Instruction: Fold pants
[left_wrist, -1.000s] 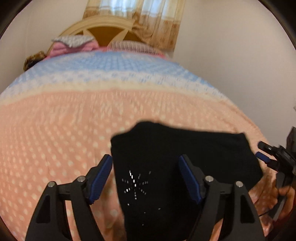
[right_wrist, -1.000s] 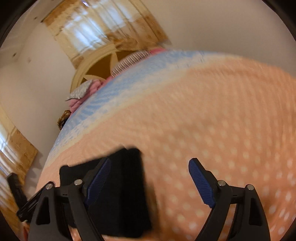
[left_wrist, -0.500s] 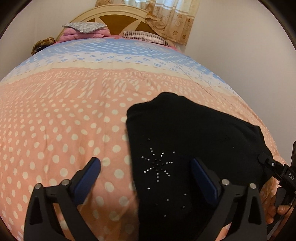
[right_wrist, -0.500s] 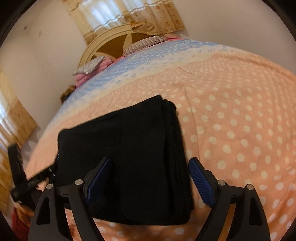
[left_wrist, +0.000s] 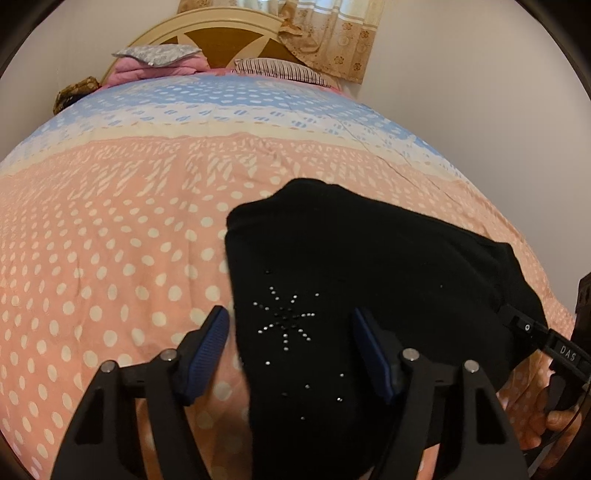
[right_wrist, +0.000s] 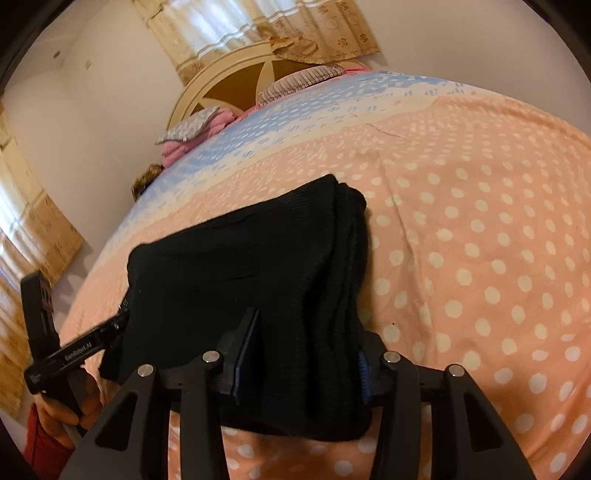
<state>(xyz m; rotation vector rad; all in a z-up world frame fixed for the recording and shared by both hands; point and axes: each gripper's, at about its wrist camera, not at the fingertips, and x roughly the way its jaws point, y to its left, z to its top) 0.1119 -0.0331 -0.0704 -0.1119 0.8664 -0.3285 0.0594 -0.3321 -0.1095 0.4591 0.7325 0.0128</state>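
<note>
The black pants (left_wrist: 369, 258) lie folded into a thick rectangle on the dotted peach bedspread (left_wrist: 110, 240); a rhinestone star (left_wrist: 286, 317) shows on top. My left gripper (left_wrist: 291, 332) straddles their left edge with its jaws closing. Cloth lies between them, and a strip of sheet still shows beside the left pad (left_wrist: 207, 350). My right gripper (right_wrist: 306, 354) straddles the stacked right edge of the pants (right_wrist: 229, 266), jaws closing, and both pads touch the bunched layers. Each gripper also shows at the other view's edge, the right gripper (left_wrist: 535, 332) and the left gripper (right_wrist: 88, 343).
Pillows (left_wrist: 159, 55) and a folded pink blanket lie against the cream headboard (left_wrist: 221, 33) at the far end. Curtains hang behind it and a wall runs along the right. A person's hand (right_wrist: 62, 410) holds the left gripper's handle. The bed's near edge is just below the pants.
Both pairs of jaws have narrowed around the pants. The right gripper slid left over the stacked edge and dropped closer. The left view has steadied from blur.
</note>
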